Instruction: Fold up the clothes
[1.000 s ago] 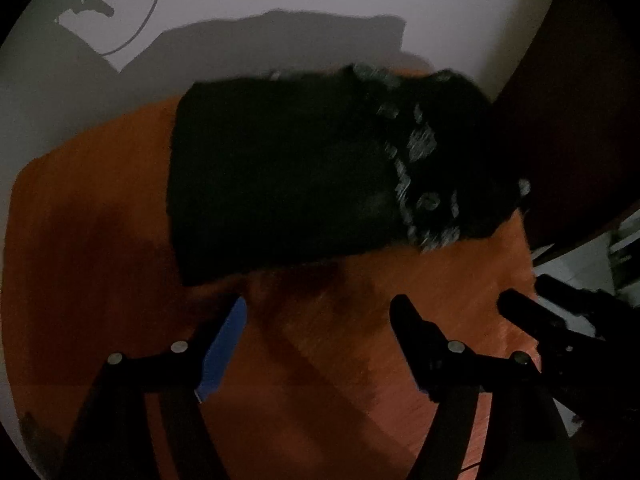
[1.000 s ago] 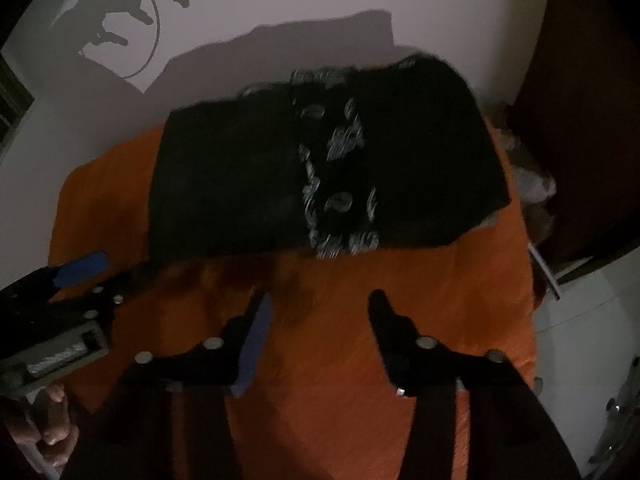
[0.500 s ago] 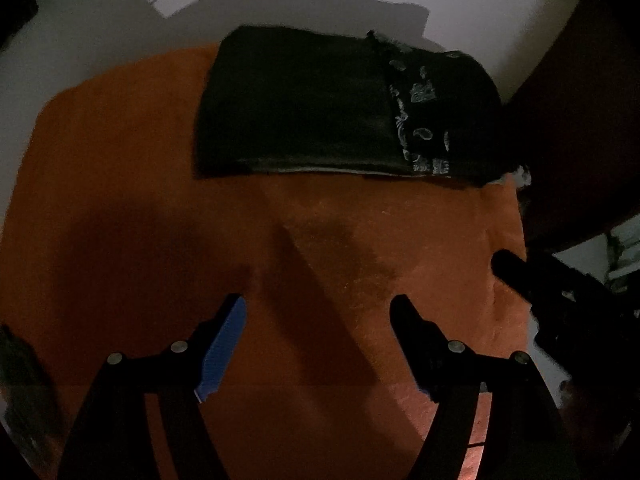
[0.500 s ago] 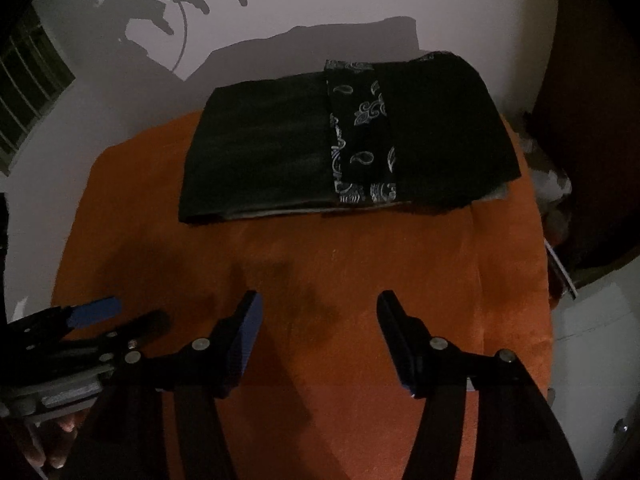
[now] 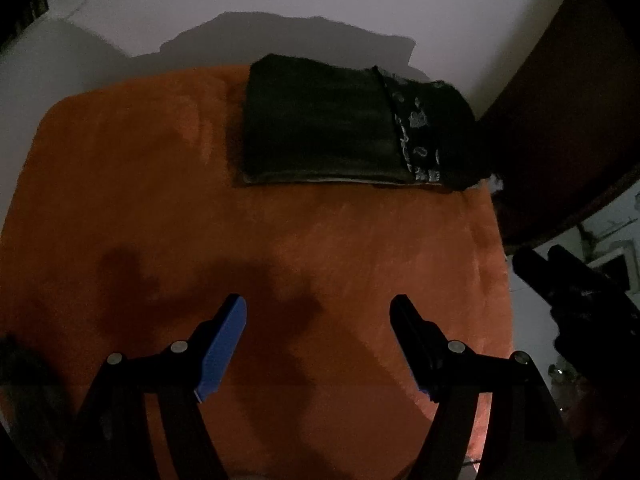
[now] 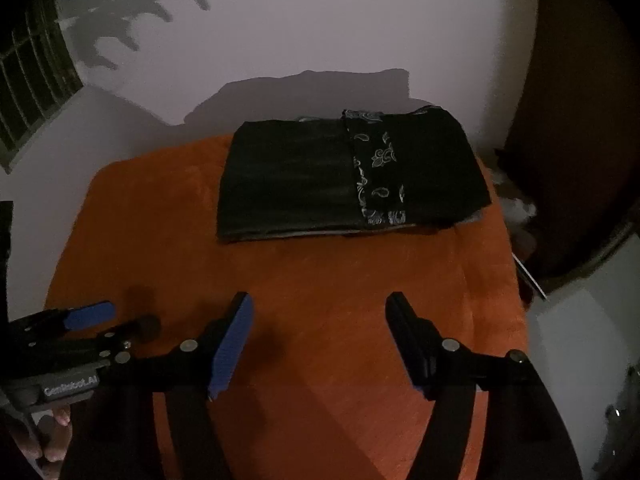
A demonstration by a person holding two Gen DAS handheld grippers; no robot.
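A black garment (image 5: 332, 128) (image 6: 320, 176) lies folded into a flat rectangle at the far right of the orange cloth (image 5: 200, 220) (image 6: 320, 280). A band of pale paisley print (image 5: 416, 136) (image 6: 378, 172) crosses it. My left gripper (image 5: 318, 312) hovers open over the cloth's near part, well short of the garment, nothing between its fingers. My right gripper (image 6: 320, 308) is likewise open and empty, back from the garment. In the right wrist view the left gripper (image 6: 116, 318) shows at the lower left, held by a hand (image 6: 52, 436).
The orange cloth covers a table against a pale wall (image 6: 320, 40). A barred window (image 6: 28, 76) is at the far left. A dark wooden panel (image 5: 560, 120) stands at the right, with white clutter (image 6: 516, 204) beside the table's right edge.
Both grippers have drawn back and up from the folded garment, which now lies farther away and still. Both stayed open.
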